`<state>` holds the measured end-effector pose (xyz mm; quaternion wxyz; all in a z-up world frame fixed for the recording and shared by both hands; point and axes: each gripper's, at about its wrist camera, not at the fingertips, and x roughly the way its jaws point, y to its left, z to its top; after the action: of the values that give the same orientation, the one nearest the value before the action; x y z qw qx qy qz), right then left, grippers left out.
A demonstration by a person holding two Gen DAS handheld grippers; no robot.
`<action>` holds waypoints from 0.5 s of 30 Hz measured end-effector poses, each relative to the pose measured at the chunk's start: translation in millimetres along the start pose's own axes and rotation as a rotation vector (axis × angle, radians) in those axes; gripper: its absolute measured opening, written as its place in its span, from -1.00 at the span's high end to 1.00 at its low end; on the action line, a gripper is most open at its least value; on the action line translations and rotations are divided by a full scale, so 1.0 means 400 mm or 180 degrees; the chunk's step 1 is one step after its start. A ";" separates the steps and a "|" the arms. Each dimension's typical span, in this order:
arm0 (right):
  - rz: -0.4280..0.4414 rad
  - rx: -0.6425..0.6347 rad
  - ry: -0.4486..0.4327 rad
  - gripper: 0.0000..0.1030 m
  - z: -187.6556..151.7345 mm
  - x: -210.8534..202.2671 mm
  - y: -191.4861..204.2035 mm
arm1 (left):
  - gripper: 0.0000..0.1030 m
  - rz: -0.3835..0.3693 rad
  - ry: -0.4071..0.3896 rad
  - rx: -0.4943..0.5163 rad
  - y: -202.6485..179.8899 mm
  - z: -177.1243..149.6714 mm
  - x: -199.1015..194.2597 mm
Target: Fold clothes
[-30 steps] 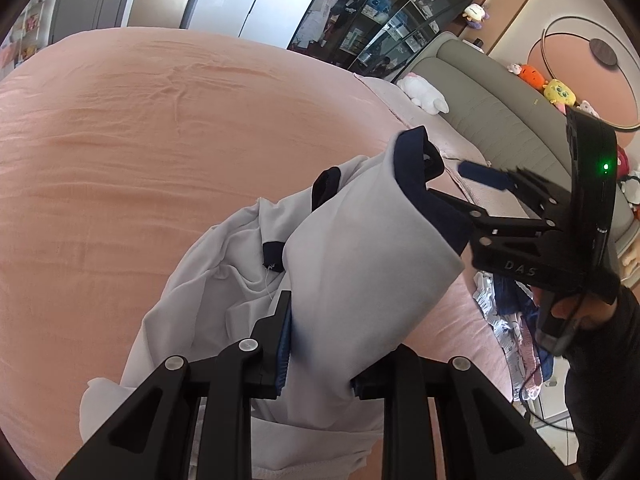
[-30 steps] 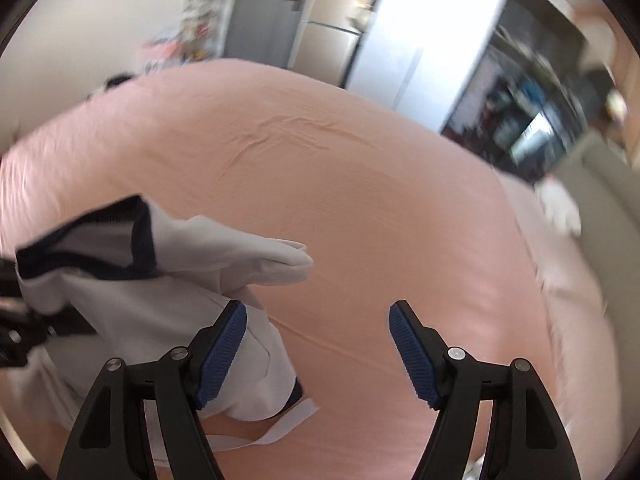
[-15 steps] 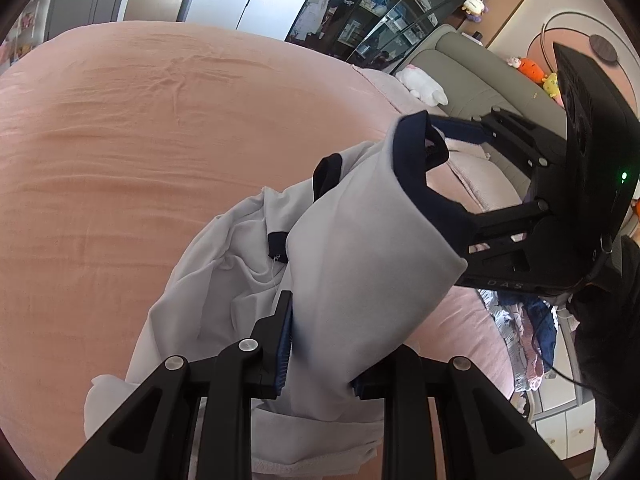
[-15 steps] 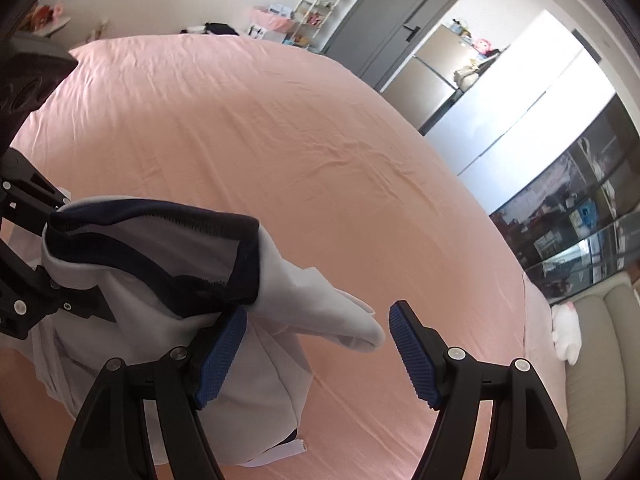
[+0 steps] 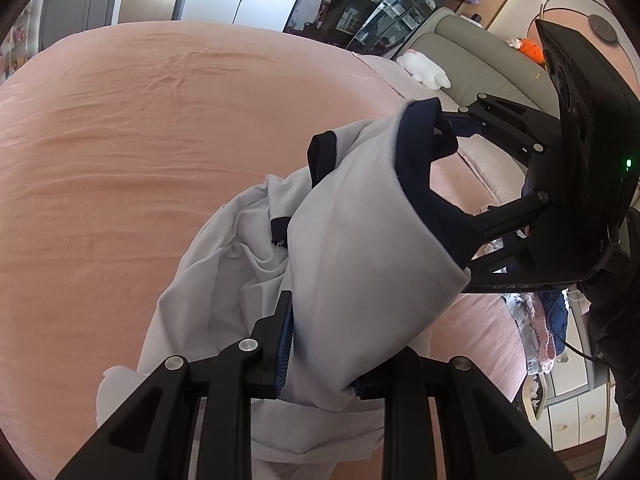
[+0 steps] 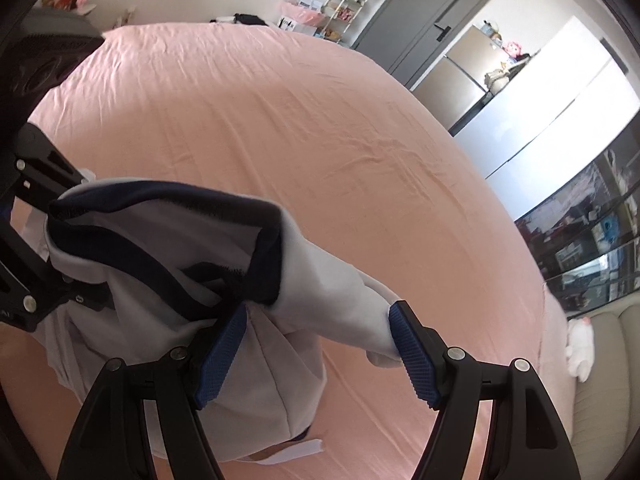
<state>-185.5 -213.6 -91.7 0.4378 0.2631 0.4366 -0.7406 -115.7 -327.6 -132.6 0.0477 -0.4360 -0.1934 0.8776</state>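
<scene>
Shirt (image 5: 360, 264): pale grey, navy-trimmed, held up over pink bed (image 5: 120, 140) | Left gripper (image 5: 320, 356): pinched on shirt fabric | Right gripper (image 6: 316, 350): jaws spread, a shirt fold between them, not clamped; its frame visible beside collar

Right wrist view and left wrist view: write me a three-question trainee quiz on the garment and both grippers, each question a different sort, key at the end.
1. True or false: the left gripper is clamped on the white garment.
2. Multiple choice: the right gripper is (A) shut on the navy trim, (B) open, with the garment's navy-trimmed opening lying between its pads, (C) resting on the pink bedsheet.
3. Short answer: what colour edges the garment's opening?

Key: 1 true. 2 B. 3 navy blue.
</scene>
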 end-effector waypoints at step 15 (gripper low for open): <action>0.0304 0.0563 0.0074 0.66 0.009 -0.001 0.016 | 0.59 0.0102 0.0058 -0.0090 0.006 -0.001 -0.015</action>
<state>-179.7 -218.0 -92.4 0.4426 0.3298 0.3616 -0.7514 -111.5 -331.4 -129.3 0.0292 -0.4477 -0.1983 0.8714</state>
